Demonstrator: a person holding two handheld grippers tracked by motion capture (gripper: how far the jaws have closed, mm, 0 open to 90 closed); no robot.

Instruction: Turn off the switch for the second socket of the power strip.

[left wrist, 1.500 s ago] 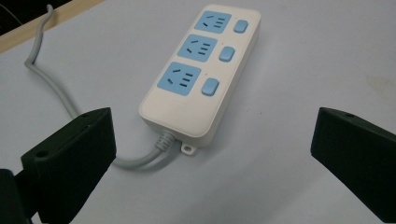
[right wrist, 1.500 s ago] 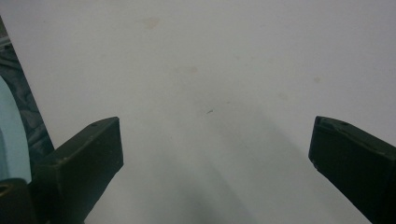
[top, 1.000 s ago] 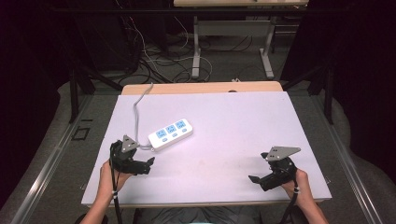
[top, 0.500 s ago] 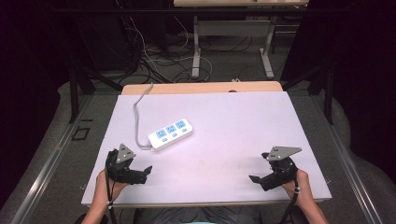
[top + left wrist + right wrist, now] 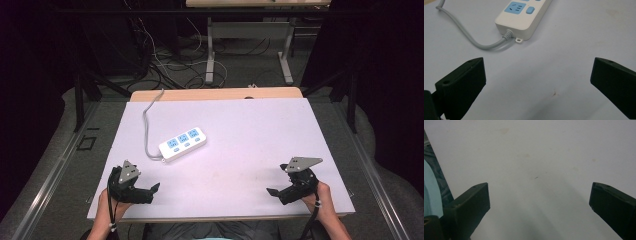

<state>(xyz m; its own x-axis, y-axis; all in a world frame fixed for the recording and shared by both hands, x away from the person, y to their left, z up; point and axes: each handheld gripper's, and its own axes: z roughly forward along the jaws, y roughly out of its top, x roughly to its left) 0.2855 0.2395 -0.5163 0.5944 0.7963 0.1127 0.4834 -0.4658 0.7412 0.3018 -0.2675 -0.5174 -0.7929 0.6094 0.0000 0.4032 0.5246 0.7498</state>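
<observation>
The white table carried a white power strip left of centre, angled, its grey cord running off toward the far edge. Faint stains marked the surface toward the near edge.

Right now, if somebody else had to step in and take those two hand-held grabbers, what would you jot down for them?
Left gripper: open, holds nothing, low over the near left of the table, pointing toward the power strip.
Right gripper: open, holds nothing, near the right front corner, bare tabletop between its fingers.
Power strip: white, three blue sockets, lies flat left of centre; its grey cord runs off the far edge. In the left gripper view its cord end is the closest part.
Done: nothing gripped yet.
Left: probably close in on the strip with the left gripper, which is nearer.
</observation>
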